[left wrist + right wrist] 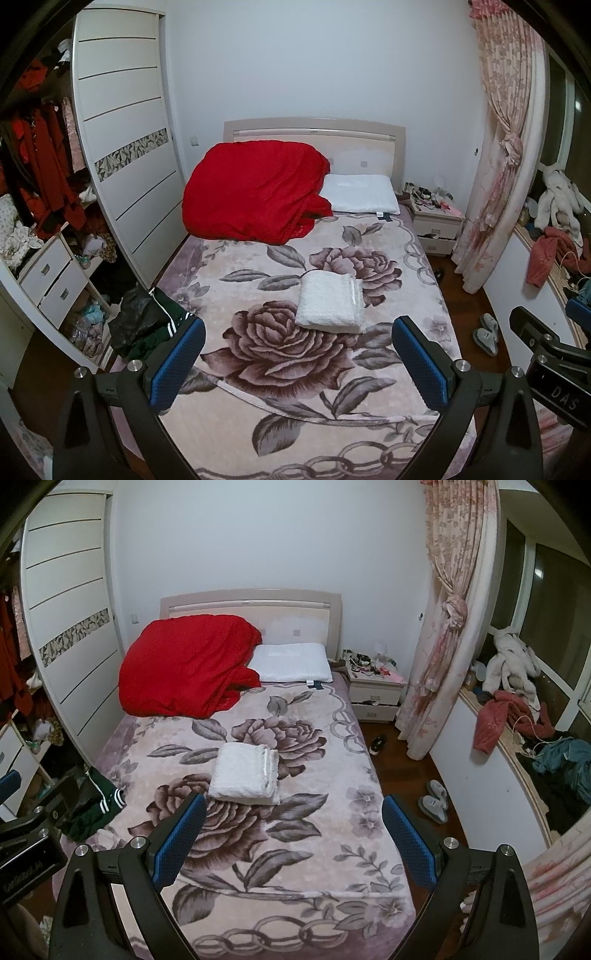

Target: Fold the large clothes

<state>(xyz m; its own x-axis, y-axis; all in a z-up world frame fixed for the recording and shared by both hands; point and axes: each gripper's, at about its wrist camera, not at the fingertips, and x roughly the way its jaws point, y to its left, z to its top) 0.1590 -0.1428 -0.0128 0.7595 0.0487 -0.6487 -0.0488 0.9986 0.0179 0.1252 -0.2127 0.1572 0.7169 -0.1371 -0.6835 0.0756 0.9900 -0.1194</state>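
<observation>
White folded garment (331,303) at middle of bed (369,424), clear of edges. Looks soft, thick, light, limp; best pinched at corners. Left gripper (298,363) and right gripper (293,840): jaws apart, empty, above foot edge.

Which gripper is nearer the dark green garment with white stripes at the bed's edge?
Left. The left gripper hangs open just right of the green garment; the right gripper, also open, is farther right, beyond it.
</observation>
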